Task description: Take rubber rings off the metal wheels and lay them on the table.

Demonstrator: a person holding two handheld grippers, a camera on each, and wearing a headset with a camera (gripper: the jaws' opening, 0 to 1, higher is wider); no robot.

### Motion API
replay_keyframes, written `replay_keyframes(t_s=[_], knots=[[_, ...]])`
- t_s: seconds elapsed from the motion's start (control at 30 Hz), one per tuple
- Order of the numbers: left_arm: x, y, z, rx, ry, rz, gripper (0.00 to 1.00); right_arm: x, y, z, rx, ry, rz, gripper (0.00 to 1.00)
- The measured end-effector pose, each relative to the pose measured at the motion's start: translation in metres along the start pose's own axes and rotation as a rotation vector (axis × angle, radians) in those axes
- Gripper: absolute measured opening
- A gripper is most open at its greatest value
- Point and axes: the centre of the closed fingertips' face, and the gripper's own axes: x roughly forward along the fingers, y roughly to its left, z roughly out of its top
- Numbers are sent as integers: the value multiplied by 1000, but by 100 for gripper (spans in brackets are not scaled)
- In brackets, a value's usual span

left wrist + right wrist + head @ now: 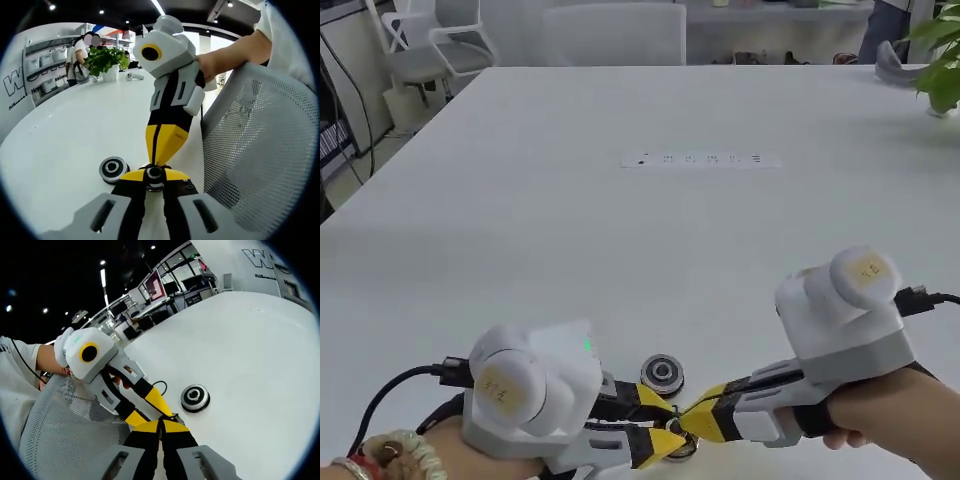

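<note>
Currently one metal wheel (155,172) is clamped by left gripper (154,176); right gripper (161,424) is pinched closed against it; second wheel (195,397) is seen just beside.

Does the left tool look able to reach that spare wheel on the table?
Probably yes: the spare wheel lies on bare table right beside the left tool, which now grips another wheel.
</note>
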Motion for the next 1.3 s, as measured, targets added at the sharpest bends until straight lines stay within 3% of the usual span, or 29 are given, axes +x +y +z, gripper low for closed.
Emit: replay_keyframes(t_s=[0.3,0.43,0.5,0.57,0.6,0.87,1.2,1.3], knots=[[0,0,0,-5,-2,2,7,-1,0,1,11,-15,10,0],[0,1,0,-37,-2,6,7,-1,-3,-1,15,-13,6,0],[0,1,0,-83,-1,1,7,-1,-4,-1,15,-12,4,0],[-1,1,1,-181,-7,-5,8,-2,-4,-1,13,-15,-1,0],[-2,2,1,-186,-7,-13,8,-3,-5,-1,14,-16,-2,0],[-2,-2,0,-135,25,-23,12,-3,-10,-5,5,2,-29,0],[-4,-4,4,-95,28,-28,14,-4,-13,-7,9,13,-40,0],[-6,-5,1,-36,71,-43,17,-4,-14,-8,6,15,-43,0]])
